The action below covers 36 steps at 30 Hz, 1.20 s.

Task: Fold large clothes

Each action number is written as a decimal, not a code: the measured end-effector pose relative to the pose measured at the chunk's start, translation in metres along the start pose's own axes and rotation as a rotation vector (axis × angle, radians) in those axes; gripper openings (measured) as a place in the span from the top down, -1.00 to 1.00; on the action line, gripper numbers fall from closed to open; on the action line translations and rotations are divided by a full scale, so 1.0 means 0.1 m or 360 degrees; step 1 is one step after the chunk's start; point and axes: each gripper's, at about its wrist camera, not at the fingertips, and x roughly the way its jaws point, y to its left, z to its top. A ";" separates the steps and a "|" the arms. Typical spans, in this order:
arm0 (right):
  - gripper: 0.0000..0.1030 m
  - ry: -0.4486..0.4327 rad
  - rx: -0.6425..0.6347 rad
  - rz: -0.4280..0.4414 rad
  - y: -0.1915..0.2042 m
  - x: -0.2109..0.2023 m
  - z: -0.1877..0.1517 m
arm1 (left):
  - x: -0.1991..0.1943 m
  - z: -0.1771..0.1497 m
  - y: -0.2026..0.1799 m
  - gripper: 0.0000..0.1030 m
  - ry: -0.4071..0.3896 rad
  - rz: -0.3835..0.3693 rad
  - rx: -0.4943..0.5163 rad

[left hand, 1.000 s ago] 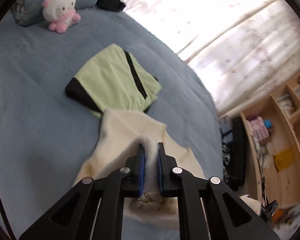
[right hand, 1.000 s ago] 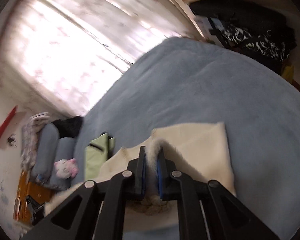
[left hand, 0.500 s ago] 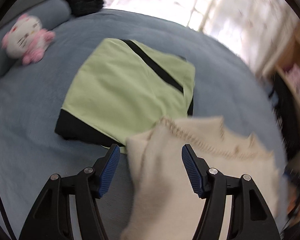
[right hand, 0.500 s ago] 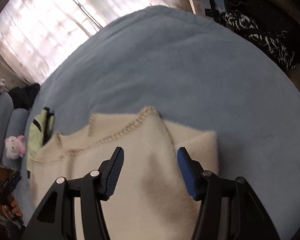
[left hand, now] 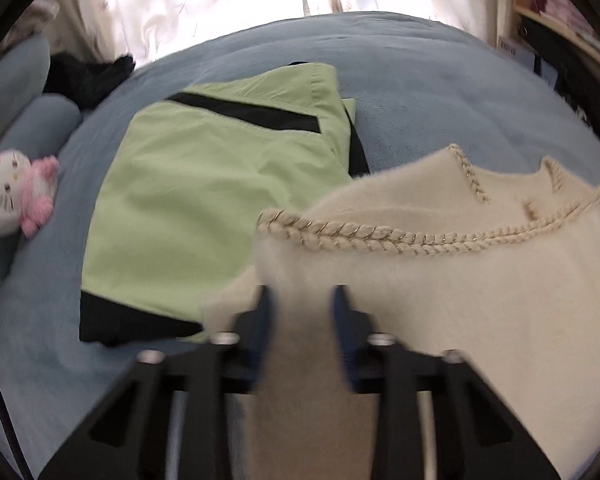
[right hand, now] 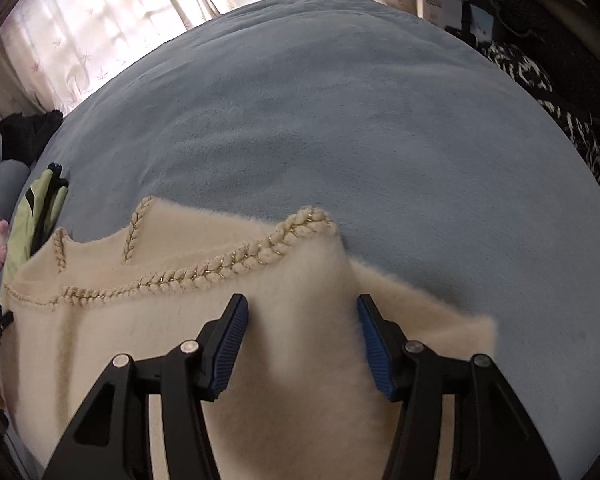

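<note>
Cream sweater [left hand: 440,292] lies on the blue bed [right hand: 340,120], braided trim facing away, one corner overlapping a folded green garment [left hand: 204,200]. Left gripper [left hand: 302,304] is blurred; jaws look narrowly apart with a ridge of sweater between them, contact unclear. Right gripper [right hand: 302,320] is about half open and closing, sweater between the pads but not pressed. Pink-white plush toy [left hand: 14,196] sits near the pillows [left hand: 32,128].
</note>
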 end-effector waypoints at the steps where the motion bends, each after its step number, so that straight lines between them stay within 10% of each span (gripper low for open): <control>1: 0.23 -0.0019 -0.0036 -0.0030 0.03 0.00 -0.02 | 0.01 0.00 -0.03 0.88 -0.0010 0.0045 0.0025; 3: 0.82 -0.0055 -0.0065 -0.0070 0.07 -0.03 -0.05 | -0.04 0.00 -0.07 0.91 -0.0052 0.0097 0.0042; 12: 0.86 -0.0576 0.0209 -0.0043 -0.17 -1.21 -0.14 | -0.68 0.30 0.18 0.93 -0.0266 -0.0068 -0.0219; 22: 0.81 -0.0141 0.0308 -0.0315 -0.34 0.09 -0.02 | 0.38 0.31 0.21 0.90 0.0052 -0.0036 -0.0414; 29: 0.58 -0.0228 0.0292 -0.0385 -0.24 -0.30 0.01 | 0.03 0.32 0.20 0.53 -0.0068 0.0031 -0.0381; 36: 0.45 -0.0226 -0.0011 0.0050 0.89 -0.56 -0.13 | -0.40 0.25 -0.31 0.53 -0.0187 -0.0138 -0.0300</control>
